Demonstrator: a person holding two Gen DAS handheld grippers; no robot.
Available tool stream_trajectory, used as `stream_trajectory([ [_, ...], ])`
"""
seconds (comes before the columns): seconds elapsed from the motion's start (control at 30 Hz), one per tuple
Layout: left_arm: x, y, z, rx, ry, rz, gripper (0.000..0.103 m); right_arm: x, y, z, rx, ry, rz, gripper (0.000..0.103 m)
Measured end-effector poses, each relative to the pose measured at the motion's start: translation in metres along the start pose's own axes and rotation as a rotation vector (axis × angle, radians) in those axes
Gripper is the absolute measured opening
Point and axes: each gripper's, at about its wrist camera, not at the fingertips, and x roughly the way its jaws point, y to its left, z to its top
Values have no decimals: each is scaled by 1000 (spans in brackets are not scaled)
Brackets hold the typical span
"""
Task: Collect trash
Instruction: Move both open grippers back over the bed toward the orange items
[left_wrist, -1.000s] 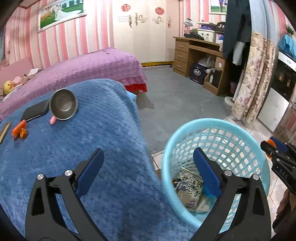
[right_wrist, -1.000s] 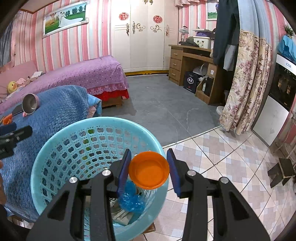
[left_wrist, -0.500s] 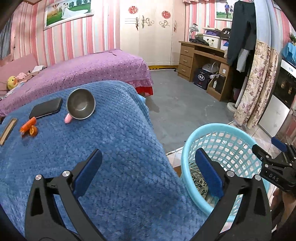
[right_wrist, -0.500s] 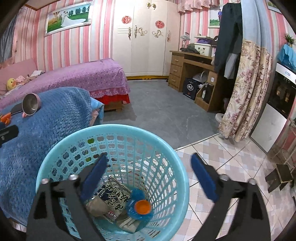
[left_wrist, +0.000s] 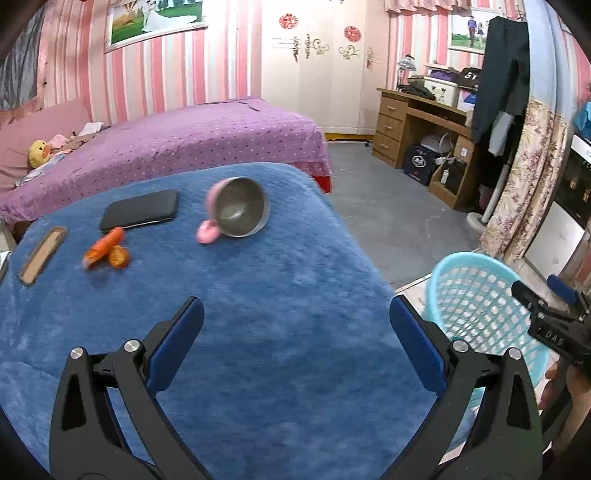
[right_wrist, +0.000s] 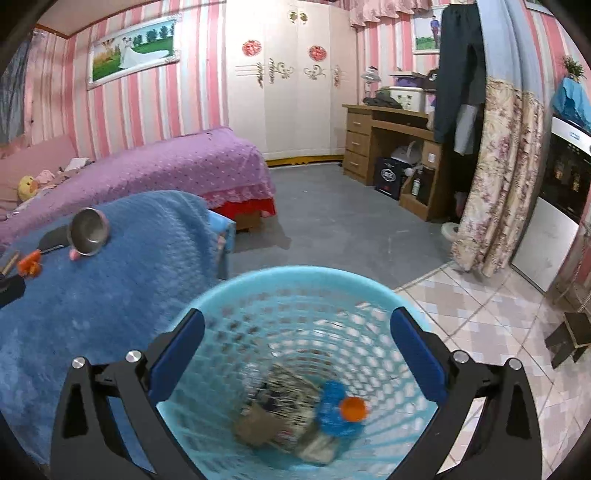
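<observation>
A light blue mesh basket (right_wrist: 295, 291) stands on the floor beside the blue blanket (left_wrist: 258, 314). Inside lie an orange cap (right_wrist: 352, 409), a blue wrapper (right_wrist: 332, 395) and printed packets (right_wrist: 284, 398). My right gripper (right_wrist: 297, 358) is open and empty above the basket. My left gripper (left_wrist: 295, 343) is open and empty over the blanket, with the basket (left_wrist: 476, 306) to its right. An orange wrapper piece (left_wrist: 105, 249) lies on the blanket at far left.
On the blanket lie a steel cup with a pink handle (left_wrist: 240, 212), a black phone (left_wrist: 140, 214) and a brown flat bar (left_wrist: 42, 254). A purple bed (left_wrist: 166, 147) is behind. A wooden desk (right_wrist: 388, 147) and a floral curtain (right_wrist: 495, 177) stand at right.
My right gripper opened and dropped the orange cap into the basket. My left gripper swung left from the basket to over the blanket.
</observation>
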Motion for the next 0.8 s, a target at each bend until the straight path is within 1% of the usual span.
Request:
stream_trajectory([
  [0.1,-4,29,4,7,8,41,97,0,26,5,-12,-6,37,98],
  [0.2,-6,65,8,8,17,79,97,3,62,13,-34,-3,91,98],
  [0.3,-8,100,9,10,17,126,97,4,103,19,-78,-6,147,98],
  [0.4,-5,135,6,-8,26,153,97,7,143,23,-113,-7,201,98],
  [0.6,8,190,0,12,47,232,97,23,227,29,-198,27,300,98],
  [0.67,17,212,-3,-16,67,243,97,29,251,27,-219,36,321,98],
  [0.73,26,227,-6,-44,86,240,97,39,276,22,-250,46,335,98],
  [0.8,36,243,-9,-73,95,235,97,46,292,15,-289,56,339,98],
])
